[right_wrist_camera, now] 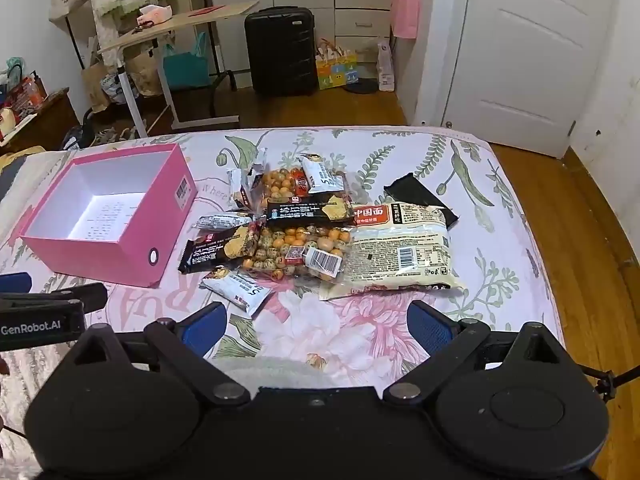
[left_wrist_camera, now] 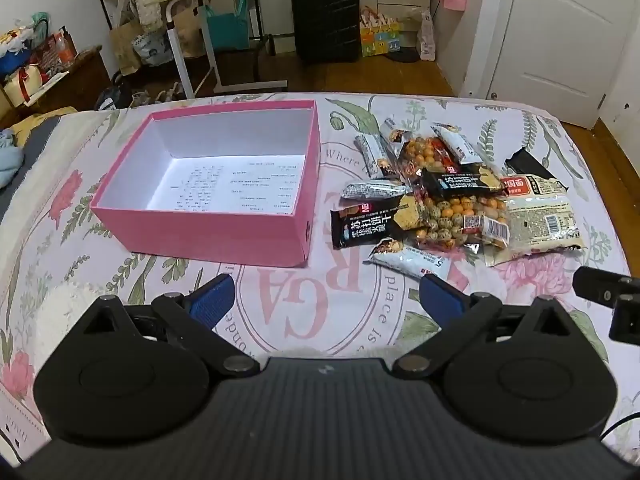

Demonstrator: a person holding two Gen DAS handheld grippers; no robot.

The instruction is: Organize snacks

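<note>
The snacks (right_wrist_camera: pixel 320 236) lie in a loose heap on the bedspread (right_wrist_camera: pixel 500 200), just right of the pink box (right_wrist_camera: pixel 120 256), which stands open with nothing in it but a printed sheet on its floor. Nothing has gone into the box yet, so the task looks to be at its start.

Both grippers hang over the near edge of the bed with jaws spread wide and nothing between them. The right gripper (right_wrist_camera: pixel 316 326) faces the heap almost head-on; the left gripper (left_wrist_camera: pixel 326 300) sits between box and heap, with the heap ahead and to its right.

The right gripper is nearer the snacks. The closest piece to it is the white bar (right_wrist_camera: pixel 240 290) at the heap's near edge, ahead and slightly left of its jaws. The bar's long axis runs slantwise, from near the box's corner down toward the right gripper, so the jaws would likely need a turn to close across its narrow width. The noodle pack (right_wrist_camera: pixel 400 256), at the heap's right side away from the box, lies with its long axis crosswise.
</note>
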